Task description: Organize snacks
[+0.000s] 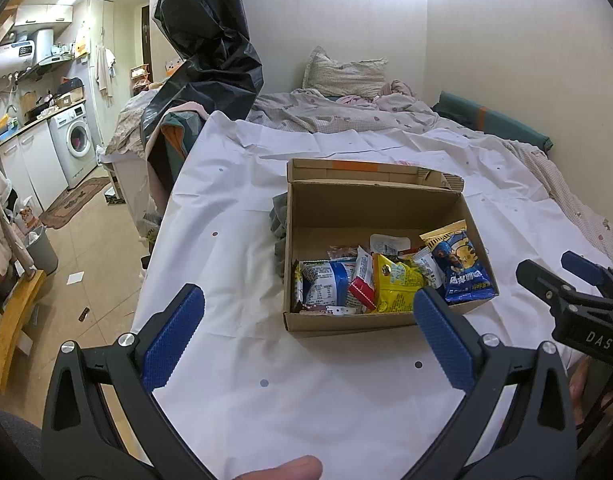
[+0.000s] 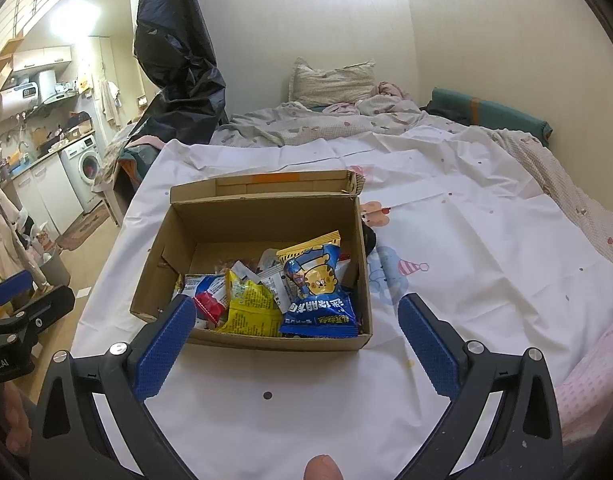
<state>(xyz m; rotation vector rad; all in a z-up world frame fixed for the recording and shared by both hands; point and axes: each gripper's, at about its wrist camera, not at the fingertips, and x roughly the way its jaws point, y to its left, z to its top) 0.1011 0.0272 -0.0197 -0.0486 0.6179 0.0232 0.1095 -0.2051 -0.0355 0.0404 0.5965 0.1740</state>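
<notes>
An open cardboard box [image 1: 342, 208] [image 2: 266, 216] sits on a white sheet over the bed and holds several snack packets. Among them are a blue cartoon bag [image 1: 462, 268] [image 2: 318, 292], a yellow bag [image 1: 394, 288] [image 2: 250, 308], a red-and-white packet [image 1: 360, 290] [image 2: 208, 304] and a blue-and-white pouch [image 1: 326, 284]. My left gripper [image 1: 306, 300] hangs open in front of the box, nothing between its blue pads [image 1: 170, 336]. My right gripper [image 2: 296, 308] is open too, just short of the box's near wall. The right gripper [image 1: 574, 280] also shows at the right edge of the left wrist view.
The white sheet [image 1: 290, 396] [image 2: 466, 264] covers the bed, with a rumpled quilt and a pillow [image 1: 342, 74] behind. A grey cloth [image 1: 280, 220] lies against the box's left side. A black plastic bag [image 1: 202, 40] hangs at the bed's left. Kitchen floor and a washing machine [image 1: 78, 140] lie far left.
</notes>
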